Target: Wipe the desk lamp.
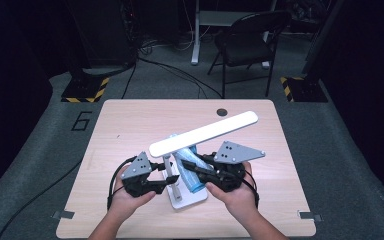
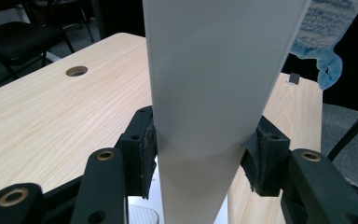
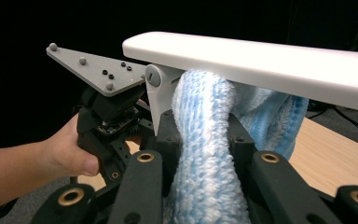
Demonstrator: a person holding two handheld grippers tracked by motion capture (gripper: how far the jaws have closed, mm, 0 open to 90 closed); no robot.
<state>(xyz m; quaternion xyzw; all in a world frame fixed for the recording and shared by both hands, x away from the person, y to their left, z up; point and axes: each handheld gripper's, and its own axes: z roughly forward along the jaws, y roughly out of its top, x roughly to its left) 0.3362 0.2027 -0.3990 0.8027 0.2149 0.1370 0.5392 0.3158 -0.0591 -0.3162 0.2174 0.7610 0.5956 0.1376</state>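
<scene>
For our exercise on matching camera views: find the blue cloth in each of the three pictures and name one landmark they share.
High view: the blue cloth lies at table centre, under the white lamp head, held by the right gripper.
Left gripper view: top right corner, behind the lamp head.
Right gripper view: centre, running up between the black jaws.
Shared landmark: the lamp head.

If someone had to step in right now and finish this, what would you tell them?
Left gripper: its pads sit against the white lamp arm, steadying it.
Right gripper: shut on the blue cloth, pressed up under the lamp head.
Lamp stands on its base at the near middle of the table.
Done: lamp braced, cloth in contact.
Left, probably: wiping along the rest of the head. How much is already wiped cannot be told.
</scene>
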